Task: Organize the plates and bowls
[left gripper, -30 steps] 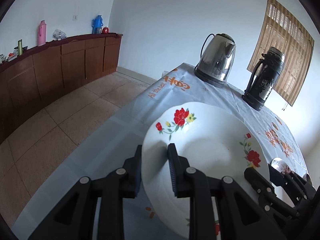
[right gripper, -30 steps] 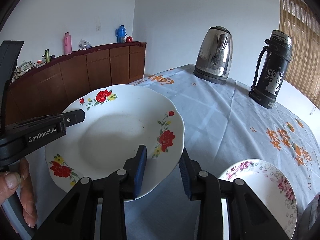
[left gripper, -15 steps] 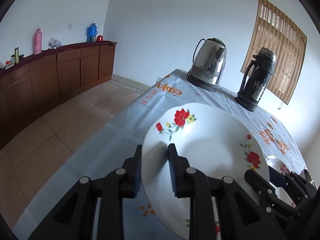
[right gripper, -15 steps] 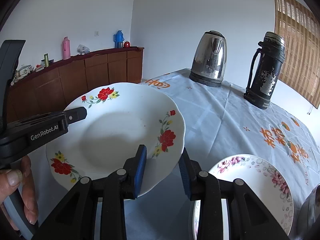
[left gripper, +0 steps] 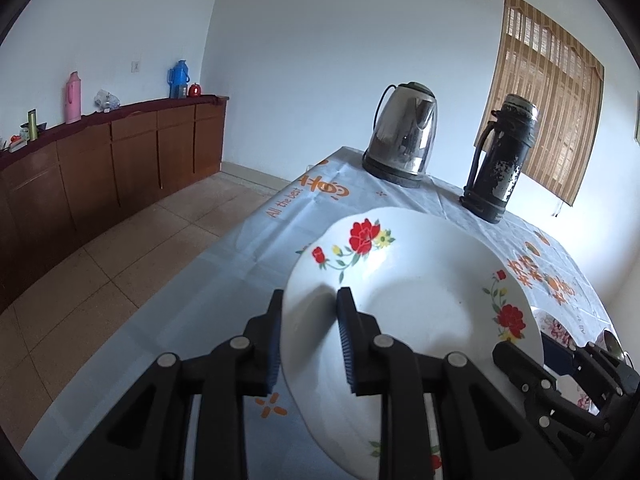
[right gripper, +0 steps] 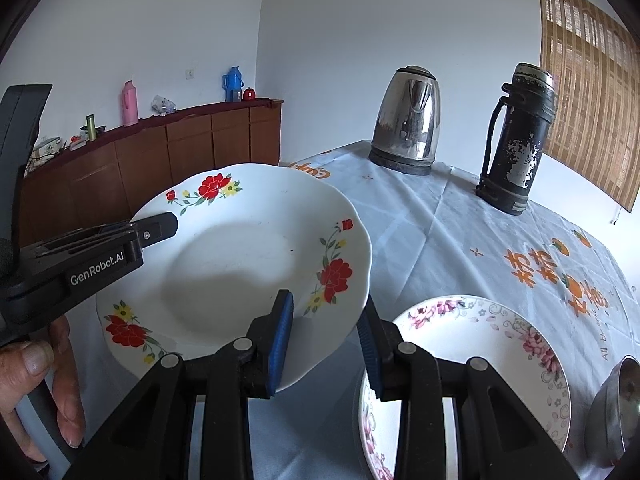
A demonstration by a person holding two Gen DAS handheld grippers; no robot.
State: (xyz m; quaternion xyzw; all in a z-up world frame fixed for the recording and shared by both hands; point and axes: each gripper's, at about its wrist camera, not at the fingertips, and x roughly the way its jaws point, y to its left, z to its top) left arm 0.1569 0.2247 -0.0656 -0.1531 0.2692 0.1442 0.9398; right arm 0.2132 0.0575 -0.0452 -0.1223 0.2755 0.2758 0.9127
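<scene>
A white deep plate with red flowers point(left gripper: 420, 300) point(right gripper: 248, 264) hangs tilted above the table, held from both sides. My left gripper point(left gripper: 310, 300) is shut on its left rim, one pad above and one below; in the right wrist view the left gripper point(right gripper: 160, 226) reaches in from the left. My right gripper point(right gripper: 326, 312) is shut on the opposite rim, and the right gripper point(left gripper: 520, 356) shows at the plate's lower right edge. A pink-flowered plate point(right gripper: 480, 352) lies on the tablecloth just right of my right gripper.
A steel kettle point(right gripper: 408, 128) and a worn black flask point(right gripper: 516, 140) stand at the table's far end. A metal bowl point(right gripper: 616, 400) sits at the right edge. A person's hand point(right gripper: 40, 368) grips the left tool. Wooden cabinets point(left gripper: 120, 168) line the left wall.
Both grippers have carried the red-flowered plate a little to the right; more of the pink-flowered plate and the metal bowl now show. Both grips are unchanged.
</scene>
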